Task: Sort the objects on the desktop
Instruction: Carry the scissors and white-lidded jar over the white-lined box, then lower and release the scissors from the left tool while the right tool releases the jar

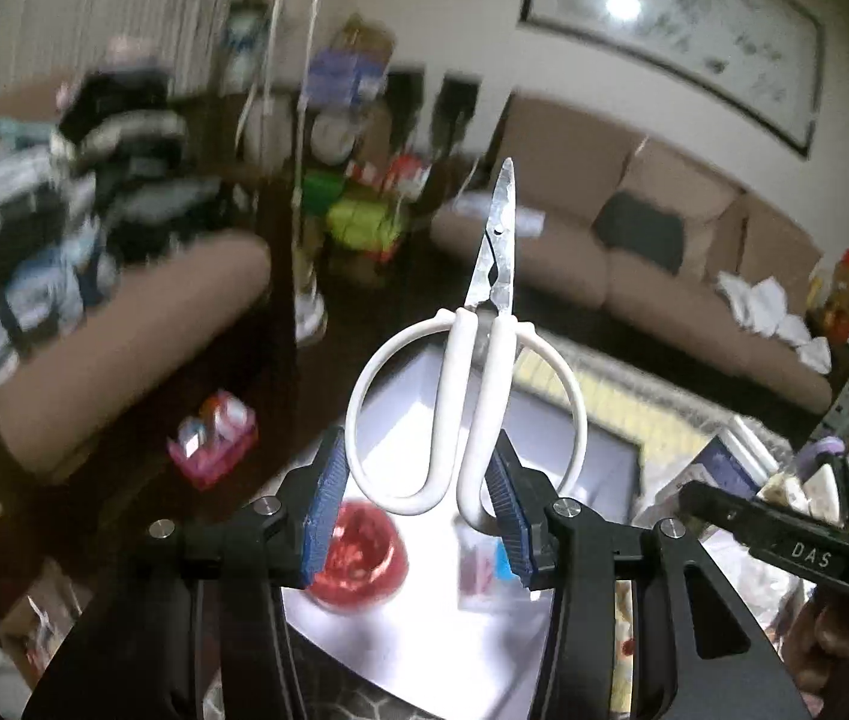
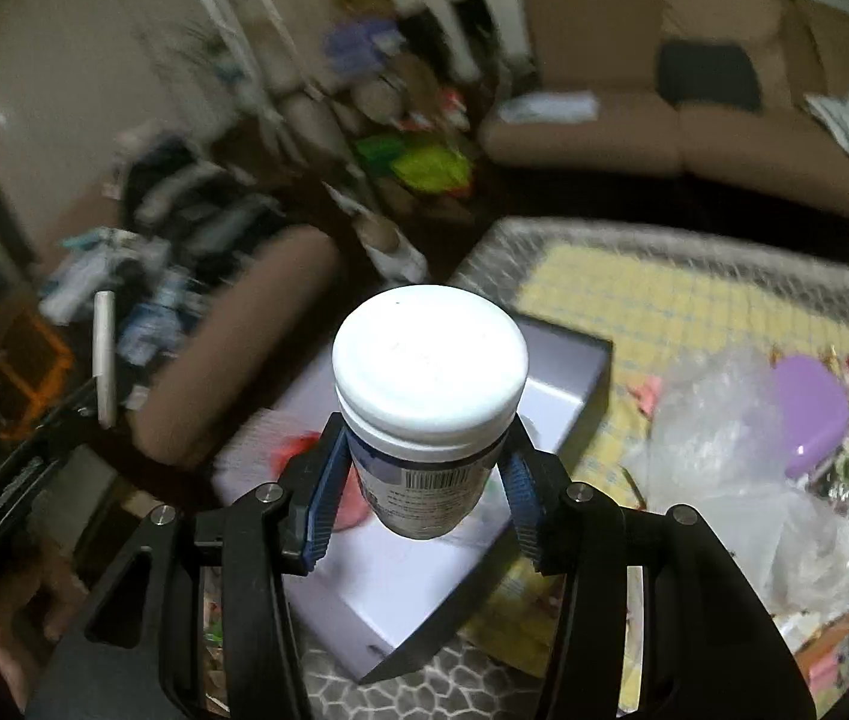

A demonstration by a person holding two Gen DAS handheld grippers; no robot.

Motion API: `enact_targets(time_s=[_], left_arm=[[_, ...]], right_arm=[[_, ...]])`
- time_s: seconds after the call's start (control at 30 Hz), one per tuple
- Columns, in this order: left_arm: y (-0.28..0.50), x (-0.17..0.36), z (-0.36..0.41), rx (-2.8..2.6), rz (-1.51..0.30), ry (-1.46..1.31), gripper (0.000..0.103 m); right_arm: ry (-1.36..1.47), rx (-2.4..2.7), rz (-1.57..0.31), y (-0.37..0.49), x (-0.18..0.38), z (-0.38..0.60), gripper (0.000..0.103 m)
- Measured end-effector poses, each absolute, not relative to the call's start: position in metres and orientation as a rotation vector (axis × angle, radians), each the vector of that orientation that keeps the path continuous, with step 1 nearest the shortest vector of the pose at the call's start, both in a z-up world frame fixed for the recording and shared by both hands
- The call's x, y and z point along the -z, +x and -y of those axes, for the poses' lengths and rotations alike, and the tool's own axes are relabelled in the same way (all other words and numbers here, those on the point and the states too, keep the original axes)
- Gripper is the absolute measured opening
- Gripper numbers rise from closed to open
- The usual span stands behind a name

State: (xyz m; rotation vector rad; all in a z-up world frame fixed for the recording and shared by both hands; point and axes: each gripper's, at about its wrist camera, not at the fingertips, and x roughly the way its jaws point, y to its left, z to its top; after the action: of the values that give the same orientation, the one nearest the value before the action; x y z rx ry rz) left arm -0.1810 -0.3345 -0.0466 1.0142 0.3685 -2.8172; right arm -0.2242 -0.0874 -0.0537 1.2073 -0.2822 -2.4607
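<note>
The left hand-held gripper (image 1: 415,501) clamps the white-handled steel scissors (image 1: 475,384) by their loops, blades pointing up, above the open white box (image 1: 568,456); the right hand-held gripper (image 2: 421,483) grips a white-capped cylindrical bottle (image 2: 430,402) over that box on the yellow-tiled surface (image 2: 652,312).

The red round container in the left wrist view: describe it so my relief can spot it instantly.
Start at the white open box on the yellow-patterned table top. Inside it, low on the left, behind the left gripper holding white-handled scissors, sits the red round container. It is the only glossy red item there; the blurred small packet beside it is pale with pink and blue.
</note>
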Motion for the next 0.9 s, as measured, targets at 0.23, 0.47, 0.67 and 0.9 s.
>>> enact_targets(time_s=[0.23,0.47,0.67,0.9], left_arm=[[-0.211,0.122,0.347,2.591,-0.443,1.561,0.047],[-0.203,0.161,0.324,2.448,-0.225,1.89,0.047],[-0.232,0.181,0.304,2.289,0.07,1.929,0.047],[-0.283,0.185,0.327,2.446,-0.134,1.596,0.047]], right_arm=[[1.48,2.091,0.272,-0.27,0.132,0.134,0.046],[1.662,1.74,0.017,-0.246,0.189,0.182,0.046],[1.763,1.883,-0.228,-0.247,0.2,0.196,0.046],[1.716,2.305,-0.28,-0.292,0.201,0.177,0.046]])
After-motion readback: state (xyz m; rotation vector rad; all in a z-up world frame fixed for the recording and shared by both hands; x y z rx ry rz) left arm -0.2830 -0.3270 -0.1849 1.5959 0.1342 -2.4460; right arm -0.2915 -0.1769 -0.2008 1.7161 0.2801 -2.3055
